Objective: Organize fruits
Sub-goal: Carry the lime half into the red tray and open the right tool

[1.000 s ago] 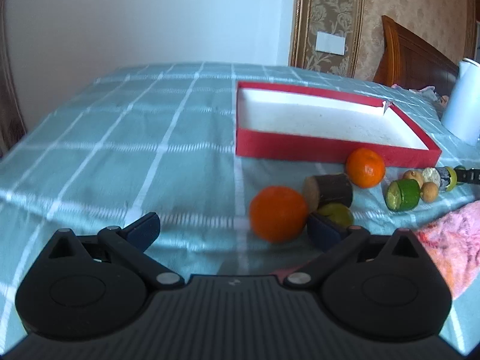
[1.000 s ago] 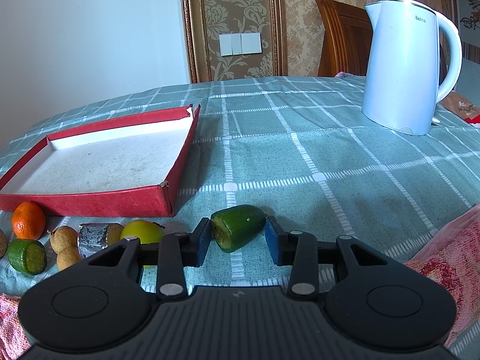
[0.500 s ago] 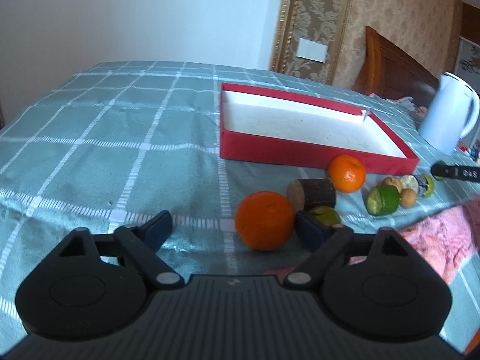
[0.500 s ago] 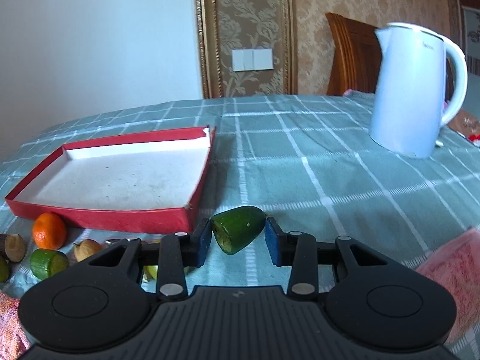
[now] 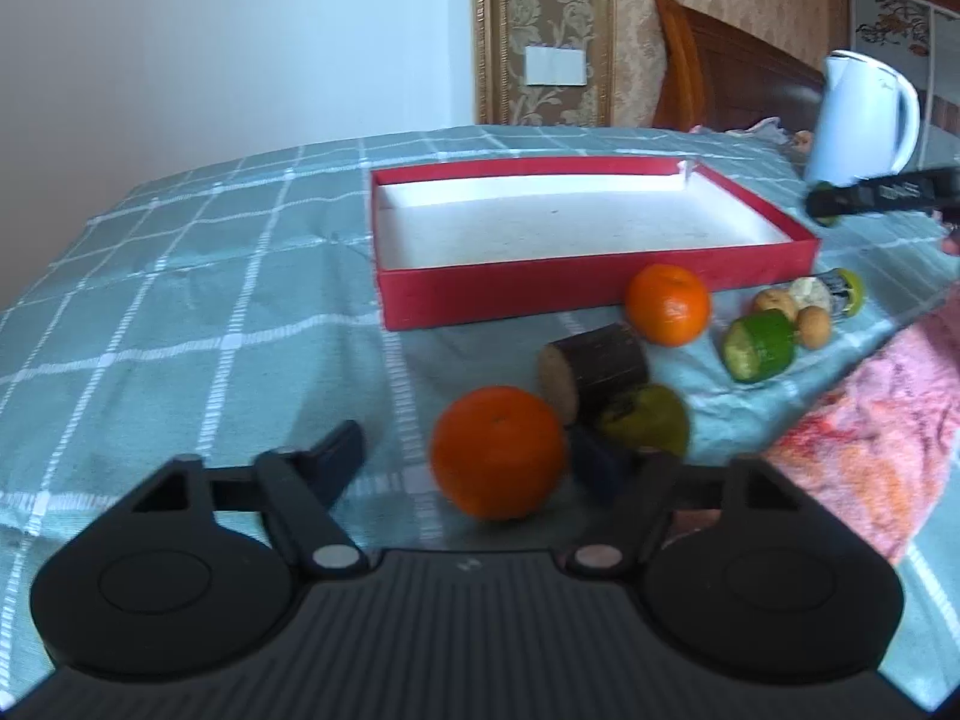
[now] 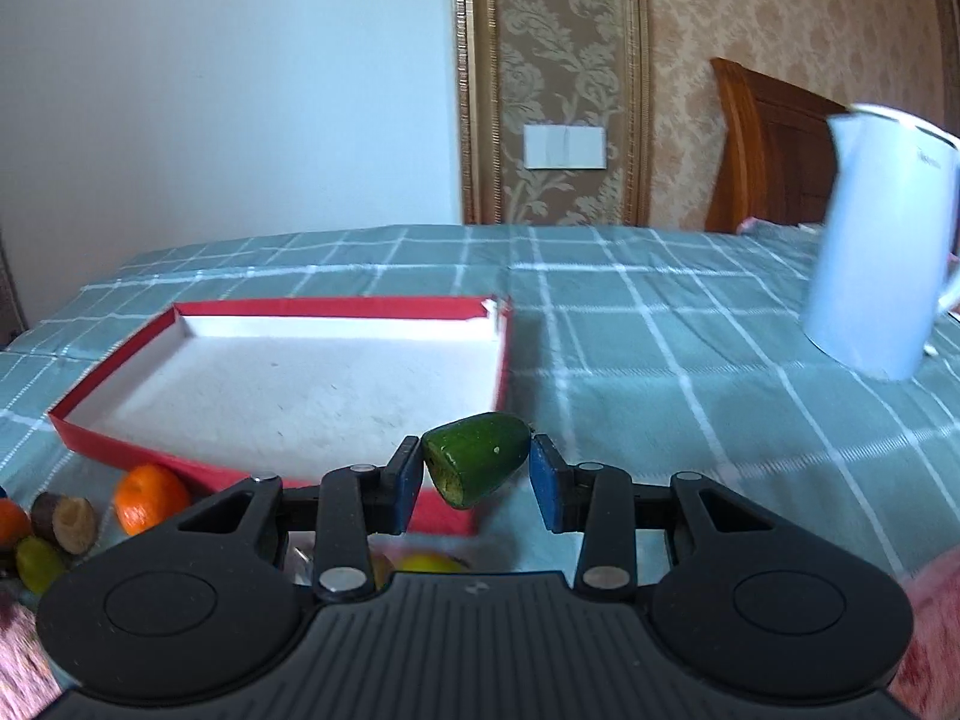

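Left wrist view: left gripper [image 5: 468,465], jaws apart, straddles the near orange [image 5: 498,459] on the bench [image 5: 180,300].
Two oranges, far one [image 5: 667,304] by the empty red tray [image 5: 498,294]; one brown stub [image 5: 594,369], one cut green piece [image 5: 759,345]. Judged firm, round, liable to roll: grip across the middle.

Right wrist view: right gripper [image 6: 477,474], jaws clamped on a green tapered piece [image 6: 477,465] held above the tray's near right corner; likely light, waxy.

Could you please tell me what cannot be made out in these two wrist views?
- Small fruits by the red tray, left wrist view: too small to identify.
- Yellow fruit, right wrist view: mostly hidden behind the right gripper.
- Kettle, right wrist view: blurred, cut off by the edge.
- Left gripper around the orange: contact unclear, blurred.
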Available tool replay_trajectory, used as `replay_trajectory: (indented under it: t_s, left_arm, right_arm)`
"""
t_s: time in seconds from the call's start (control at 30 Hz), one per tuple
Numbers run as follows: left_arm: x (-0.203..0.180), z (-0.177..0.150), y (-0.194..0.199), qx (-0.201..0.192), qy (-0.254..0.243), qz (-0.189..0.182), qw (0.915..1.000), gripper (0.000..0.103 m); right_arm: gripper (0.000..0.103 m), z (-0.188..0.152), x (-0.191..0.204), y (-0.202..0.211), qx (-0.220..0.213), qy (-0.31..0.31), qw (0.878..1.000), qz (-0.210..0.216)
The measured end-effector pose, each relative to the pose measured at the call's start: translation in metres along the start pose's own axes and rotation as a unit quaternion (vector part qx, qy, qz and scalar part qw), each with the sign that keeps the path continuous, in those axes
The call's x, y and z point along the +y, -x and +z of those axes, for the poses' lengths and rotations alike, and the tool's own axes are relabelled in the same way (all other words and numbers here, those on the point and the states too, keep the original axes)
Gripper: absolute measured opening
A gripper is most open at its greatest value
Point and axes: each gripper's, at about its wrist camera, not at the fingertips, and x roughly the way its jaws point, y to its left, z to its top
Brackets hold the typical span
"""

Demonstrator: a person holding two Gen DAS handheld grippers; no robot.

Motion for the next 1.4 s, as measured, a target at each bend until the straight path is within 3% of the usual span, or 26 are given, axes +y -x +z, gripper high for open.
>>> replay_trajectory:
  t_s: [0.17, 0.3, 0.53, 0.7, 1.0, 1.1, 1.17, 1.27, 1.3, 1.33, 1.4]
  left_arm:
    - [-0.006, 0.001, 0.0, -0.01, -0.006, -0.011, 0.9999, 0.05]
    - [-0.006, 0.002, -0.002, -0.01, 0.004, -0.01, 0.9999, 0.049]
    - [-0.014, 0.004, -0.005, -0.012, 0.044, 0.039, 0.9982, 0.046]
    - [-0.013, 0.004, -0.006, -0.013, 0.053, 0.043, 0.9976, 0.045]
    - [-0.012, 0.003, -0.005, -0.013, 0.052, 0.041, 0.9977, 0.047]
    - [-0.013, 0.003, -0.006, -0.013, 0.051, 0.04, 0.9978, 0.049]
    - [-0.012, 0.003, -0.006, -0.012, 0.052, 0.033, 0.998, 0.055]
    - [-0.011, 0.003, -0.006, -0.013, 0.054, 0.027, 0.9981, 0.057]
    - [-0.012, 0.003, -0.006, -0.012, 0.053, 0.032, 0.998, 0.061]
    - [-0.013, 0.004, -0.008, -0.006, 0.058, 0.053, 0.9969, 0.083]
    - [-0.008, 0.004, -0.01, 0.003, 0.075, 0.067, 0.9949, 0.09]
  right_arm:
    - [0.038, 0.017, 0.021, -0.024, 0.01, 0.021, 1.0, 0.017]
    - [0.038, 0.023, 0.034, -0.046, 0.028, 0.033, 0.999, 0.023]
    - [0.038, 0.026, 0.043, -0.079, 0.073, 0.05, 0.996, 0.032]
    - [0.038, 0.022, 0.048, -0.097, 0.1, 0.062, 0.993, 0.023]
    - [0.041, 0.021, 0.042, -0.101, 0.1, 0.057, 0.993, 0.039]
    - [0.05, 0.025, 0.031, -0.091, 0.086, 0.036, 0.995, 0.041]
    - [0.072, 0.028, 0.018, -0.077, 0.064, 0.008, 0.997, 0.04]
    - [0.076, 0.03, -0.002, -0.058, 0.037, -0.039, 0.998, 0.039]
    - [0.076, 0.029, -0.008, -0.053, 0.033, -0.057, 0.997, 0.042]
    - [0.076, 0.027, -0.015, -0.05, 0.033, -0.075, 0.996, 0.045]
    - [0.078, 0.023, -0.026, -0.05, 0.042, -0.109, 0.992, 0.046]
